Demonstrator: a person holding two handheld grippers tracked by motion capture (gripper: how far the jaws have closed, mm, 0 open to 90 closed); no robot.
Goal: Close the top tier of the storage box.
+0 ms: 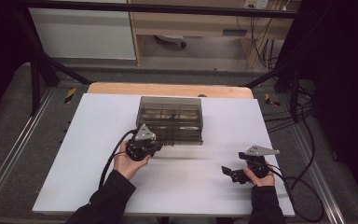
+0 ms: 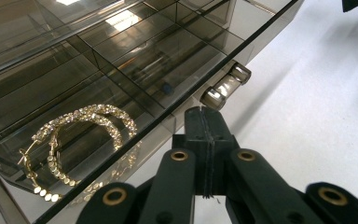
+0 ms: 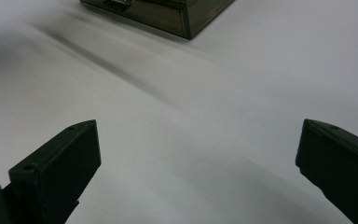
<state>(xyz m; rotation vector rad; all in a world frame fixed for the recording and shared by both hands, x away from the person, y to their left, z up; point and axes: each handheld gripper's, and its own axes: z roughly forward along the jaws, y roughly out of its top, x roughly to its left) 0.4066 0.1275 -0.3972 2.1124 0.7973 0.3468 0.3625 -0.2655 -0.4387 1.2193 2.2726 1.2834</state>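
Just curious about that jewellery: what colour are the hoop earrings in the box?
Gold, studded with sparkling stones; the hoop earrings show best in the left gripper view.

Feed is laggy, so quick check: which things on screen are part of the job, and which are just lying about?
Job:
smoked clear box
drawer handle
gold earrings
left gripper, shut at the handle

Lying about:
right gripper, open over the table
floor cables

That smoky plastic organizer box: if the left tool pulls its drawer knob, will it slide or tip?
The box looks light, thin-walled plastic on a smooth table, so it probably slides. It sits low and wide, so it is unlikely to tip. The earrings inside may shift.
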